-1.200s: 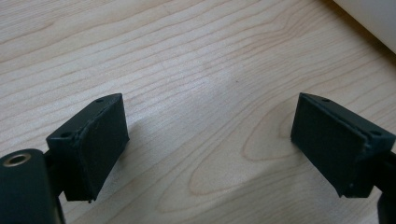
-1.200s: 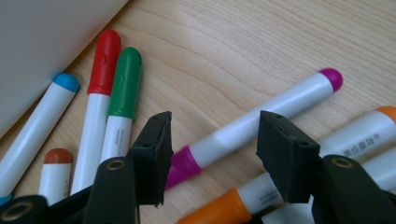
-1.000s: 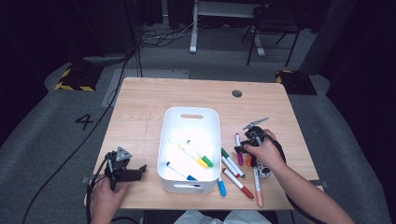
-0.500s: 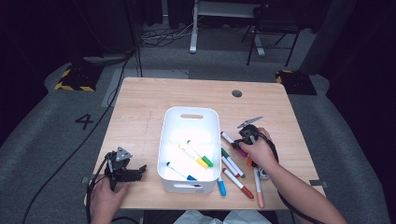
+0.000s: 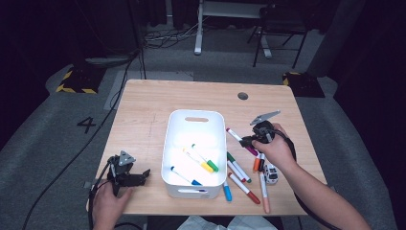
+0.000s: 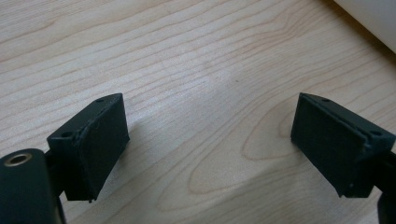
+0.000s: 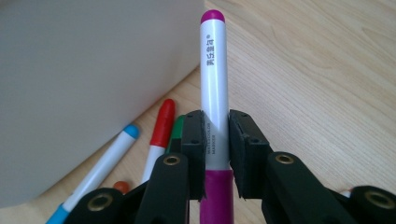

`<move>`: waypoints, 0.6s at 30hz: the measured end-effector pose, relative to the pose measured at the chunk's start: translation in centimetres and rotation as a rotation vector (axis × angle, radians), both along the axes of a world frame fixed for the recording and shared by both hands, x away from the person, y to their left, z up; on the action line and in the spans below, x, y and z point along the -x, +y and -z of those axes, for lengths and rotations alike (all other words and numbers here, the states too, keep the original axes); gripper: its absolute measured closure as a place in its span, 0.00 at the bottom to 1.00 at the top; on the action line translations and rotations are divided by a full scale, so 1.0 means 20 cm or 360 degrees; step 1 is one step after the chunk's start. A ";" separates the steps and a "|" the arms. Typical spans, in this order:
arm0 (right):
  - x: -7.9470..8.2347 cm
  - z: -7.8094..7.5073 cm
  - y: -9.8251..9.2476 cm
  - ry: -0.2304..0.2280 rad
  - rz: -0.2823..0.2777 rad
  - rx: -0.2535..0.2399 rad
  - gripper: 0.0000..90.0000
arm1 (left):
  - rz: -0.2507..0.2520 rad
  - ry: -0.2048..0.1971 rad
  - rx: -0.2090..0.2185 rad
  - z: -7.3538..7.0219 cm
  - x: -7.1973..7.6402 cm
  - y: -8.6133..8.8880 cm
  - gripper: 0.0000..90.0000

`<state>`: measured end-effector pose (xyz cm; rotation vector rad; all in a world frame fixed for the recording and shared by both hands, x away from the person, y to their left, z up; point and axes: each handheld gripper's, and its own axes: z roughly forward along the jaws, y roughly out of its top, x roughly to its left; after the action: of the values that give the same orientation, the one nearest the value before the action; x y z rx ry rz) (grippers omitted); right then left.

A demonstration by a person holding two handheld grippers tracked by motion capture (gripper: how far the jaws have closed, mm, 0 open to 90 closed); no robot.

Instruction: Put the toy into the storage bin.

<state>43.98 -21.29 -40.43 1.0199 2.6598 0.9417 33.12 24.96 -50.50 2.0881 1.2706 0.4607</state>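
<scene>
A white marker with magenta cap and end (image 7: 212,70) is clamped between the pads of my right gripper (image 7: 215,140), pointing away from the camera. In the high view the right gripper (image 5: 247,141) holds this magenta marker (image 5: 234,135) above the table, just right of the white bin (image 5: 196,116). The bin holds a green-capped marker (image 5: 208,163), a yellow one and a blue one (image 5: 184,176). My left gripper (image 5: 142,175) rests at the table's front left, and its jaws (image 6: 210,144) stand wide apart over bare wood.
Loose markers lie right of the bin: a red one (image 5: 244,188), a blue one (image 5: 227,191), an orange one (image 5: 265,196) and others. A small white toy car (image 5: 270,175) sits beside them. A round cable hole (image 5: 242,96) is at the table's back right.
The right gripper has shut on the magenta marker among the loose markers and lifted it off the table. The left gripper has stayed still.
</scene>
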 end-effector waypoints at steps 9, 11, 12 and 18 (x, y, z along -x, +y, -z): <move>0.05 -0.14 0.02 -0.0035 -0.0095 -0.0073 0.85 | -0.0004 0.0001 0.0004 0.00 0.00 0.00 0.13; 0.06 -0.16 0.03 -0.0047 -0.0110 -0.0089 0.85 | -0.0004 0.0001 0.0004 0.00 0.00 0.00 0.13; 0.07 -0.18 0.03 -0.0049 -0.0104 -0.0075 0.85 | -0.0004 0.0001 0.0004 0.00 0.00 0.00 0.13; 0.08 -0.25 0.01 -0.0097 -0.0106 -0.0066 0.85 | -0.0004 0.0000 0.0006 0.00 0.00 0.00 0.13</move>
<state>42.48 -21.07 -35.46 0.9008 2.6497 1.0277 33.10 24.94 -50.51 2.0838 1.2729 0.4592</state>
